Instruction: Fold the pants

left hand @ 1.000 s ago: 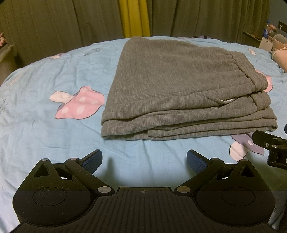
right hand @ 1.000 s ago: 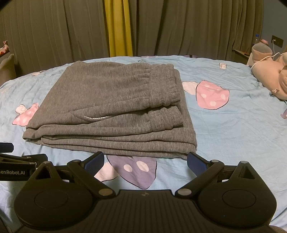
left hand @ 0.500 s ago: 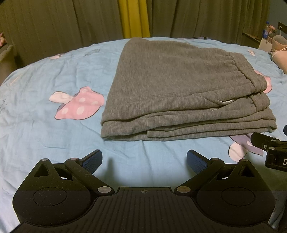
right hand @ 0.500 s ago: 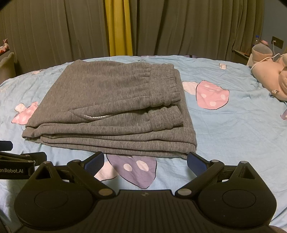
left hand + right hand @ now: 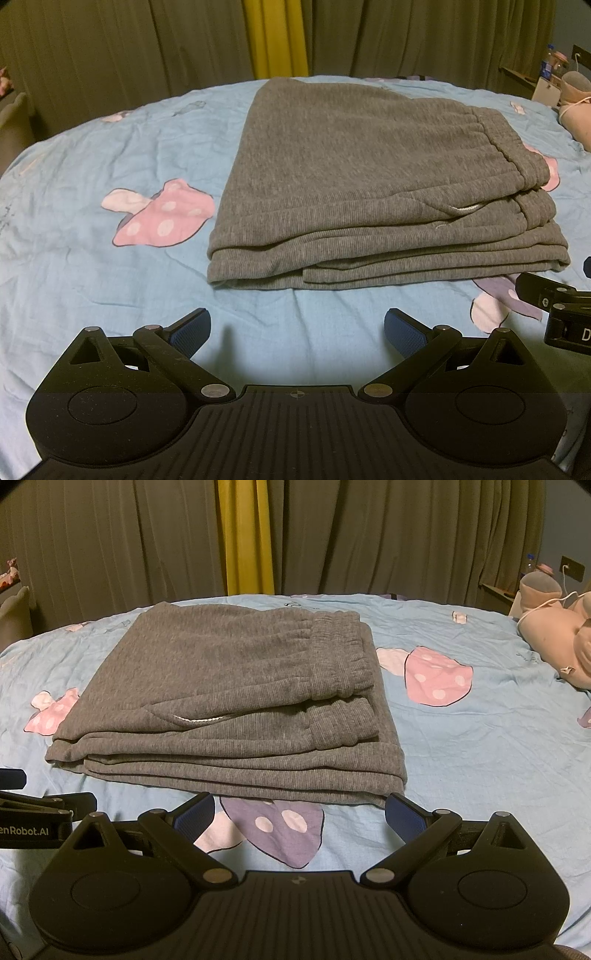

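Grey knit pants (image 5: 369, 177) lie folded in a flat stack of several layers on the blue bedsheet (image 5: 92, 277), waistband to the right. They also show in the right wrist view (image 5: 229, 686). My left gripper (image 5: 297, 326) is open and empty, a little in front of the stack's near edge. My right gripper (image 5: 299, 812) is open and empty, its fingertips close to the stack's near right corner. The right gripper shows at the right edge of the left wrist view (image 5: 554, 306). The left gripper shows at the left edge of the right wrist view (image 5: 37, 812).
The sheet (image 5: 480, 757) has pink and purple mushroom prints. A pink plush toy (image 5: 554, 642) with a white cord lies at the far right. Dark curtains with a yellow strip (image 5: 245, 535) hang behind the bed. A shelf with bottles (image 5: 550, 70) stands at the back right.
Both grippers have stayed open and drifted only slightly. The pants have not moved.
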`<state>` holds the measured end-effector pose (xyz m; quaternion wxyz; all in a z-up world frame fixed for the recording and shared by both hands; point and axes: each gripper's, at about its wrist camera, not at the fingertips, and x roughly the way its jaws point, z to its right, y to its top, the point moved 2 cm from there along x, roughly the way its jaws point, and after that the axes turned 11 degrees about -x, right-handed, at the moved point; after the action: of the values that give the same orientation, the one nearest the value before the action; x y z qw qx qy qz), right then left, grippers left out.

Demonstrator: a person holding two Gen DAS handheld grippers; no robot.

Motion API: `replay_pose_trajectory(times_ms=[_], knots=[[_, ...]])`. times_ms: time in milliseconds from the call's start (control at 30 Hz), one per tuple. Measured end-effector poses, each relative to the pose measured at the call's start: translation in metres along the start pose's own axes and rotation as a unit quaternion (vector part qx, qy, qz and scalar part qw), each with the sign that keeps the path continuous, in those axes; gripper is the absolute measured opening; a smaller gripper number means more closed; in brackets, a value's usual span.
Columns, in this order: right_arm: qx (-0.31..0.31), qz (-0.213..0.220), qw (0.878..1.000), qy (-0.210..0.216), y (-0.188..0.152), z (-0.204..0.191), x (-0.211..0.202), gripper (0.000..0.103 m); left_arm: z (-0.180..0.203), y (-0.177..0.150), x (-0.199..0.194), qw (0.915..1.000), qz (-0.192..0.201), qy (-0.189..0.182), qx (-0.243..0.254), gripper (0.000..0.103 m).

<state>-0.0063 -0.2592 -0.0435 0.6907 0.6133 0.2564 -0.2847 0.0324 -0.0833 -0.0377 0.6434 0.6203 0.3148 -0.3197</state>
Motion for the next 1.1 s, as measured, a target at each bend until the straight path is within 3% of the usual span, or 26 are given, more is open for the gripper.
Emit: replay_pose_trajectory(times_ms=[1100], knots=[[-0.003,-0.005,1.000,0.001,-0.0027,-0.0003,0.0037,0.099,0.0003,-0.0005,0.0012,1.0000,-0.002,0.000,0.001,0.103]])
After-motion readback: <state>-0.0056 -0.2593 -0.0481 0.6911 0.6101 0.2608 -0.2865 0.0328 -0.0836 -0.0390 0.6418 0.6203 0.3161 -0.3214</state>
